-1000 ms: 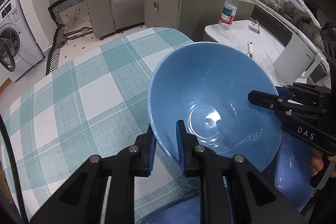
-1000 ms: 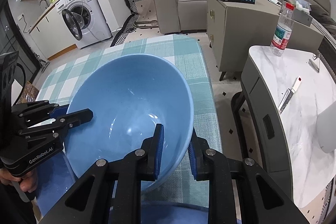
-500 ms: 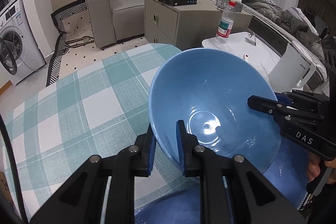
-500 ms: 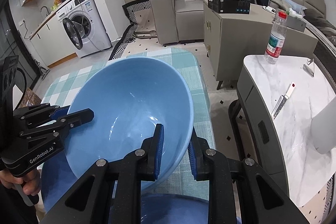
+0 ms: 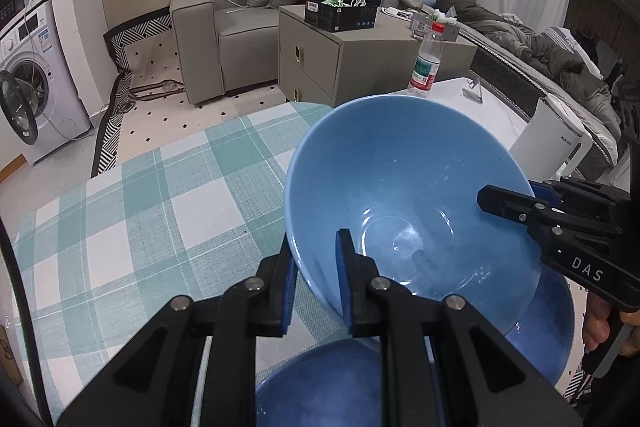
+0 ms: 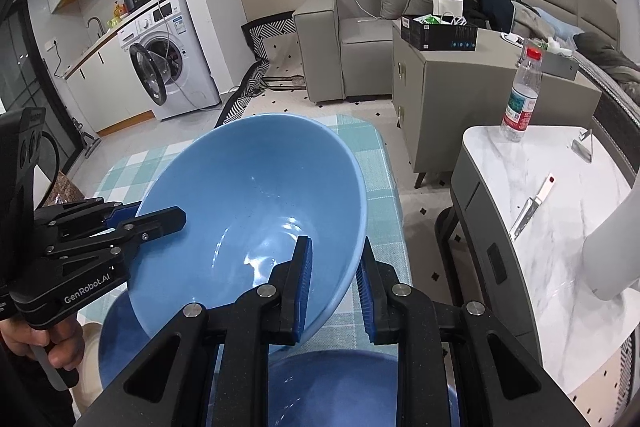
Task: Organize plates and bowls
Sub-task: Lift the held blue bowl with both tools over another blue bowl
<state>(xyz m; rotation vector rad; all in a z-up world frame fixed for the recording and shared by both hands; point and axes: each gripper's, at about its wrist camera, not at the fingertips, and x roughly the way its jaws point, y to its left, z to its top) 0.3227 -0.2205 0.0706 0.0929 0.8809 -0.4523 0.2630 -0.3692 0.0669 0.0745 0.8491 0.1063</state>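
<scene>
Between both grippers, above the checked table: one large light-blue bowl (image 5: 404,195), tilted, clear of the cloth.

Left gripper (image 5: 316,279): jaws narrow, clamped on the bowl rim at 6 o'clock in its own view, one pad inside the wall, one outside. Seen from the right wrist, it bites the rim at 9 o'clock.

Right gripper (image 6: 334,281): jaws narrow, clamped on the opposite rim, at 6 o'clock in its own view; at 3 o'clock seen from the left wrist.

Beneath the bowl, 5 to 6 o'clock in both views: darker blue dishes (image 5: 320,383), at least two; whether plates or bowls is unclear. They lie close under the held bowl; contact cannot be told.

Table (image 5: 132,195): teal-and-white cloth, bare from 9 to 12 o'clock in the left view.

Beyond, 2 to 3 o'clock in the right view: marble counter (image 6: 560,227) with a bottle (image 6: 522,99) and a knife (image 6: 532,207).

Risks, judged: each grip holds only a thin slice of smooth glazed rim, so uneven motion of the two hands could twist the bowl out of one pair of pads. A drop would land it on the dishes below and chip them.
</scene>
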